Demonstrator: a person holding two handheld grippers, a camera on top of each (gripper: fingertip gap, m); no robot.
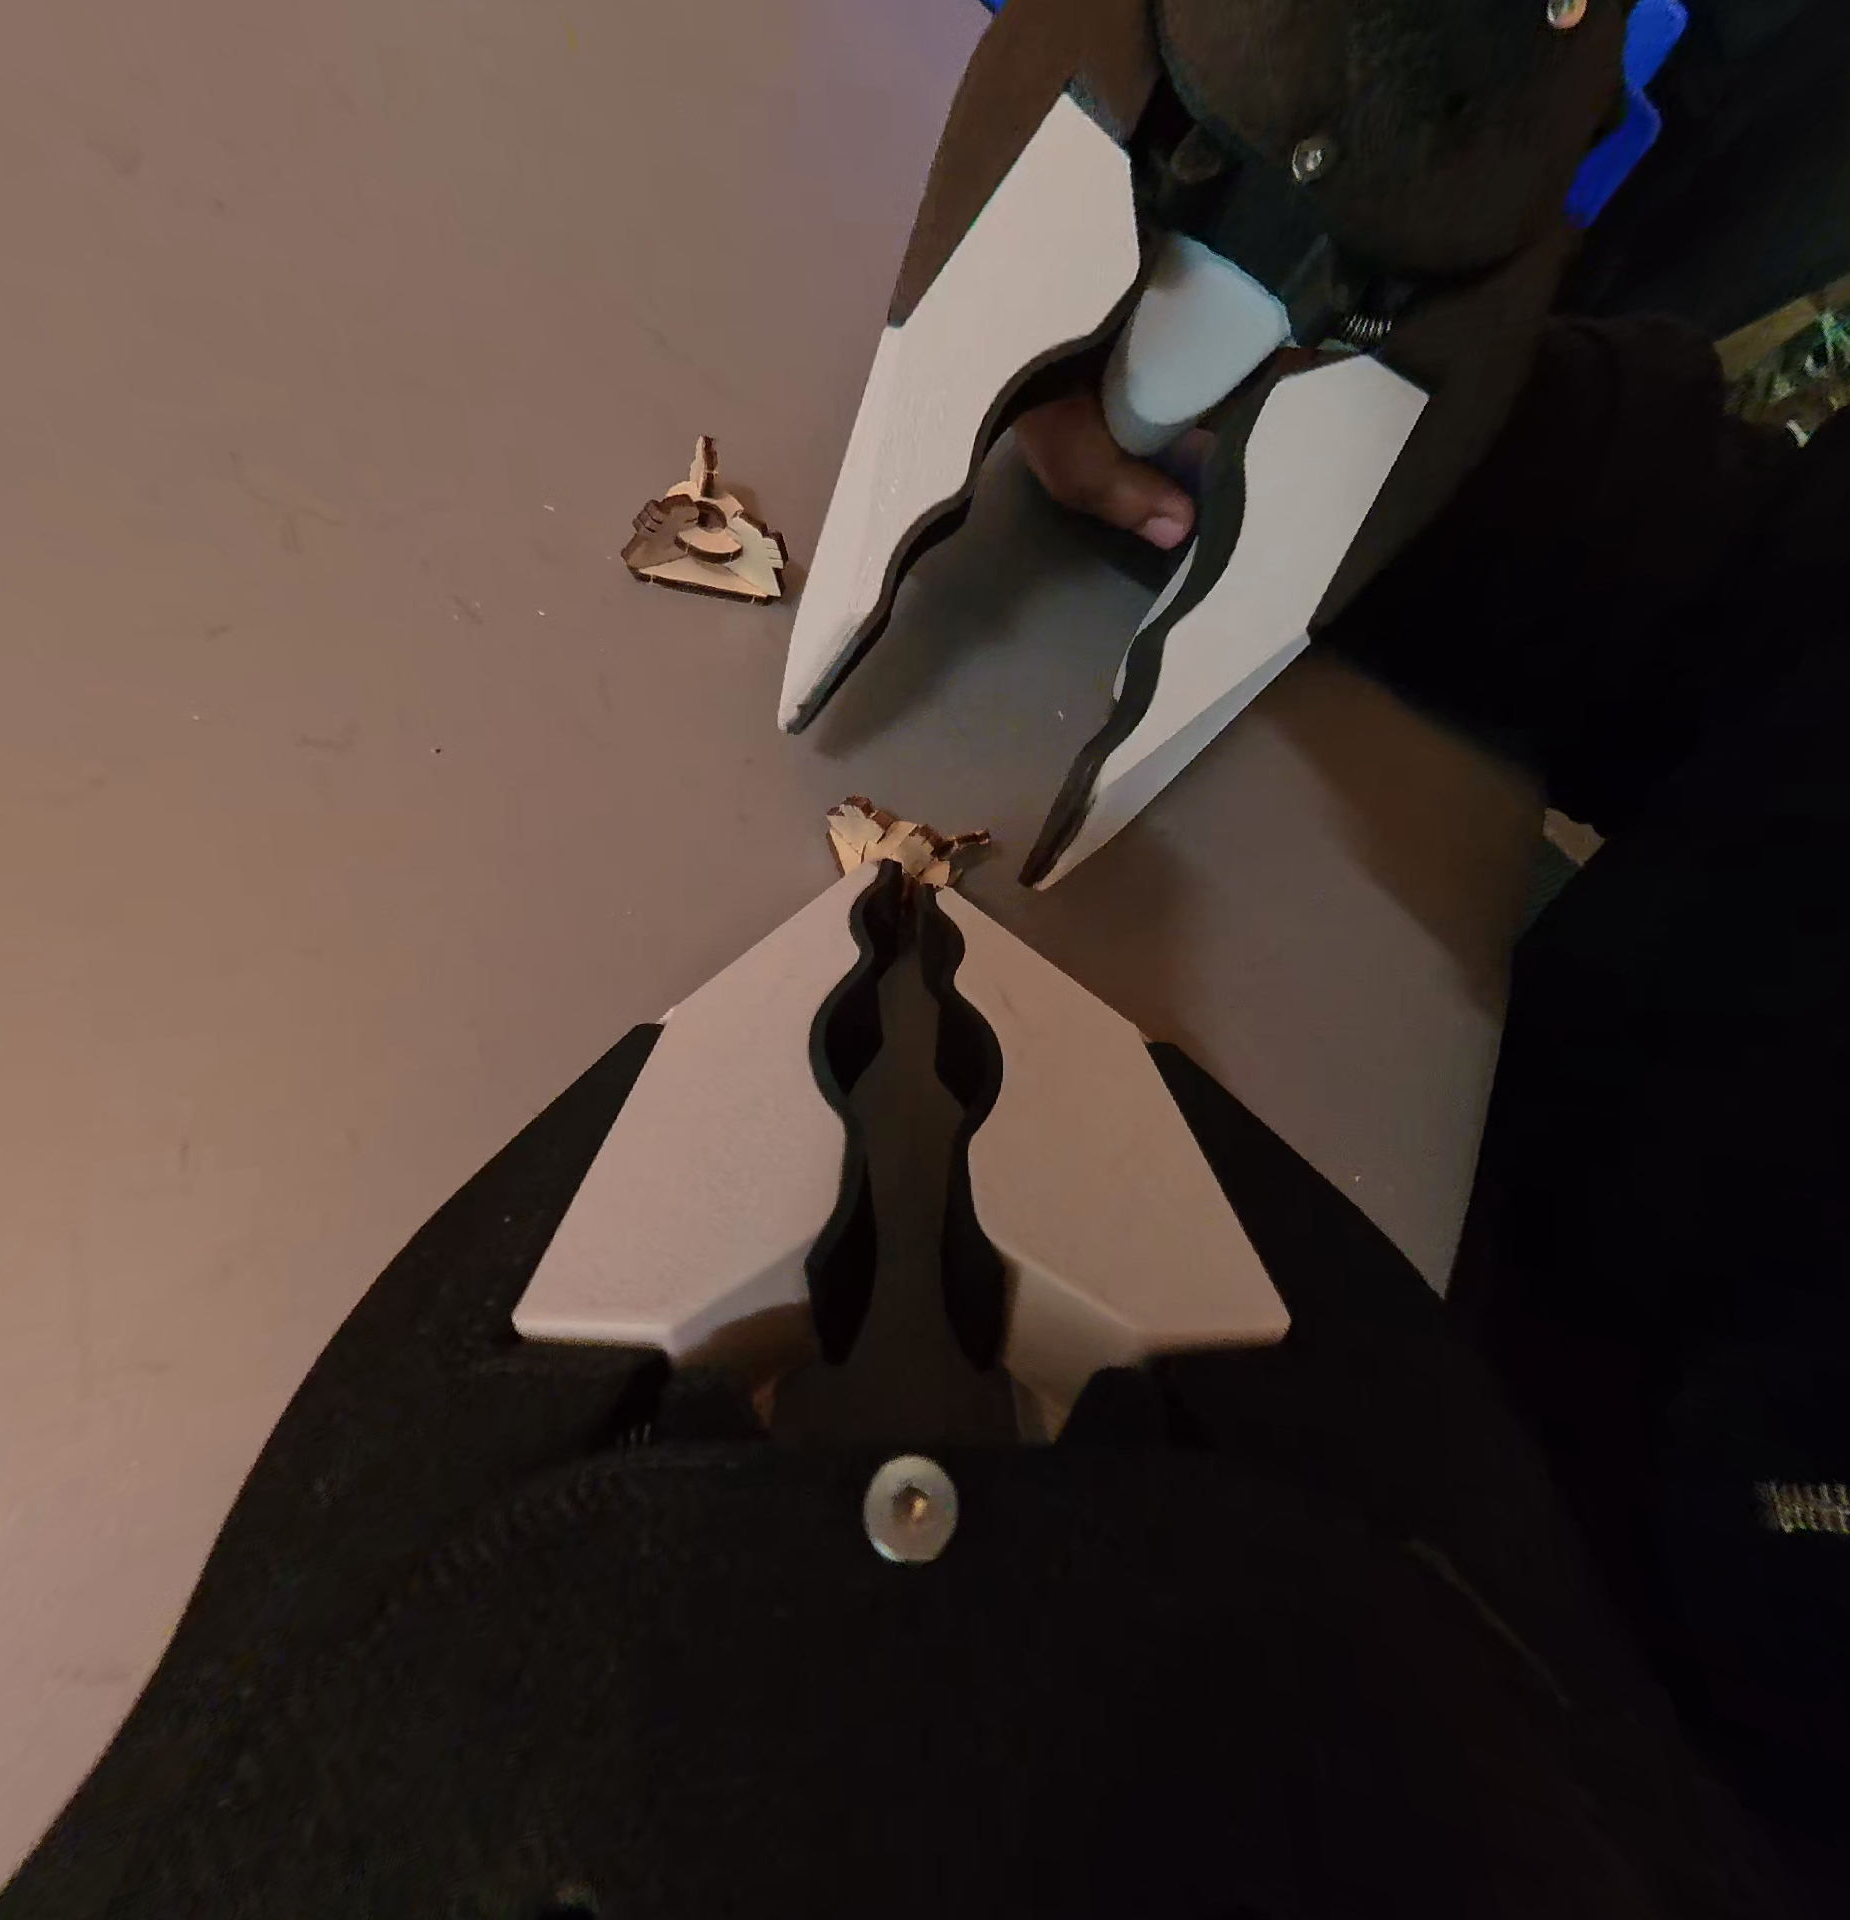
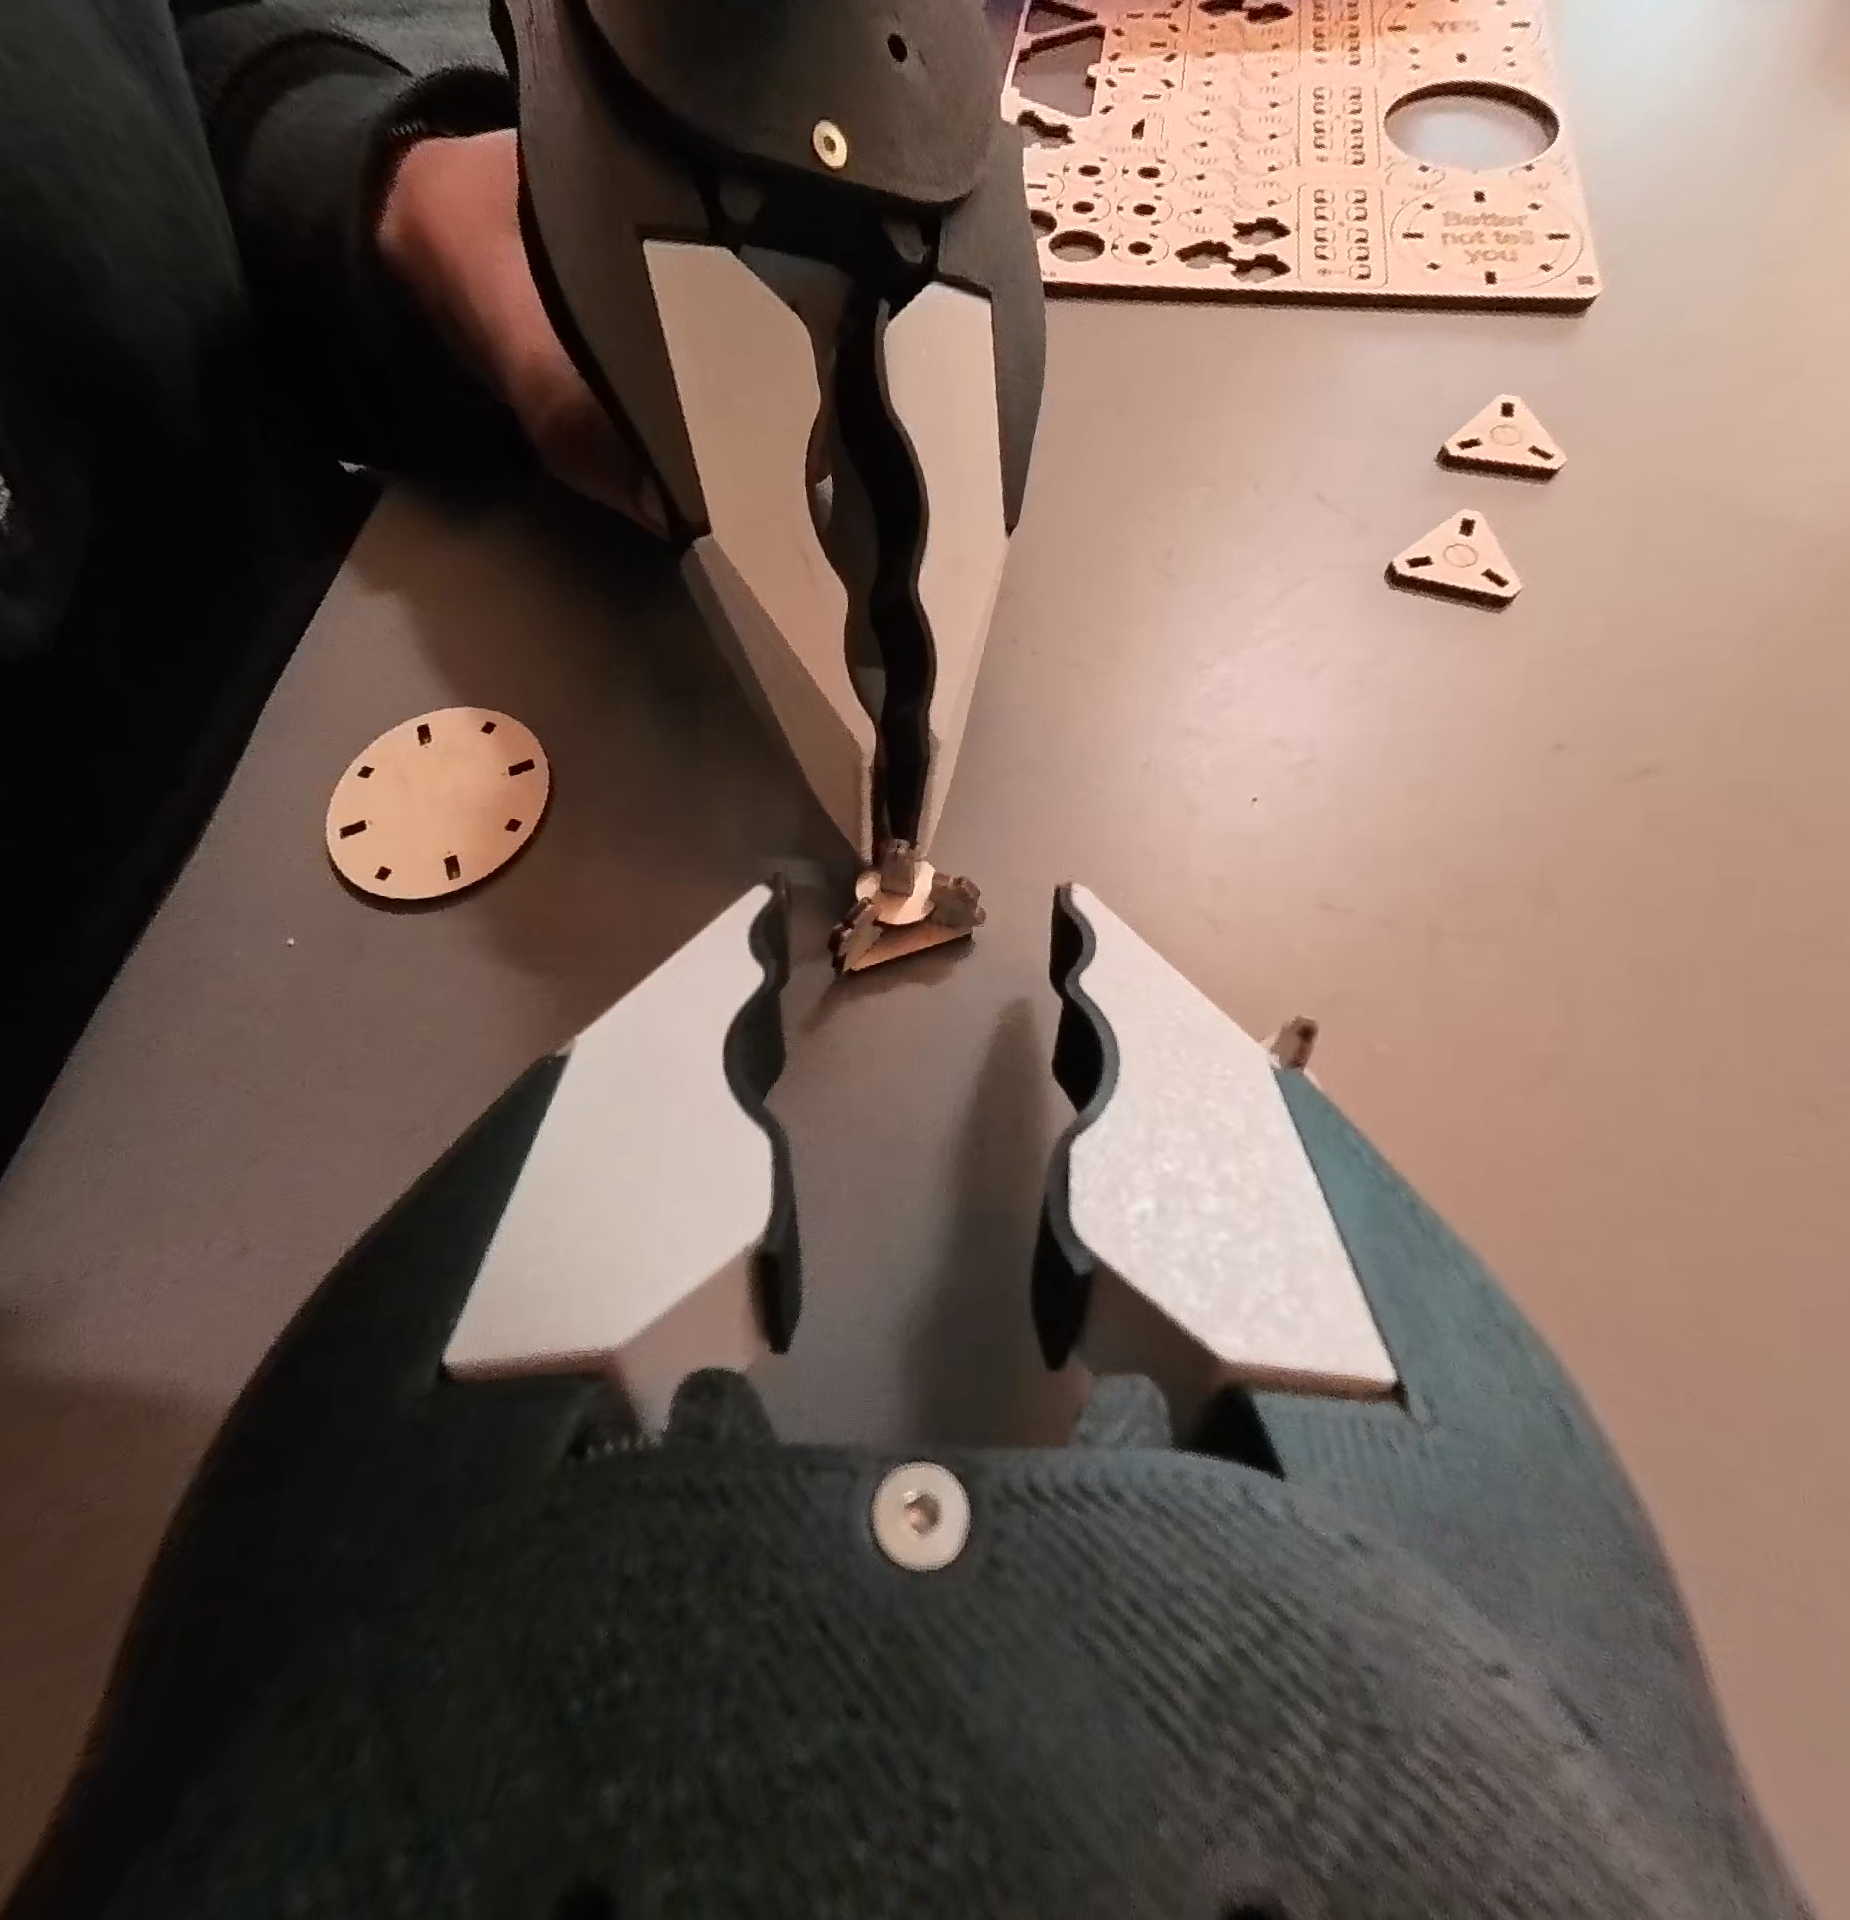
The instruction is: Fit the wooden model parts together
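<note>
**Left wrist view: small wooden assembly pinched at the tips**

Left wrist view, centre, a little toward 12 o'clock: small wooden assembly [image 1: 905,844], a triangular plate carrying upright slotted bits, resting on the grey table [image 1: 329,883]. Pinched by one upright tab in the left gripper [image 1: 893,883], jaws drawn together on the wood. Same grip seen in the right wrist view, left gripper [image 2: 897,831] coming down from 12 o'clock onto the assembly [image 2: 905,914].

Right gripper [image 2: 916,909] spread wide, nothing between the pads; one fingertip [image 2: 765,904] just beside the assembly at 9 o'clock, the other well clear at 3 o'clock.

Handling, as a judgement: thin laser-cut ply, very light, stiff yet brittle at tabs and slots; likely to tip or pop apart under a sideways squeeze. Best taken by the flat edges of the triangular base, not by the upright pieces.

Outward in the right wrist view: slotted wooden disc [image 2: 438,810] at 9 o'clock near the table edge; two loose triangular plates [image 2: 1503,442] [image 2: 1456,561] at 2 o'clock; cut-out wooden sheet [image 2: 1316,156] at 1 o'clock. A second assembled triangle [image 1: 708,540] at 11 o'clock in the left view.

Table edge close behind the disc, with a dark sleeve beyond; open surface toward 3 o'clock.
</note>
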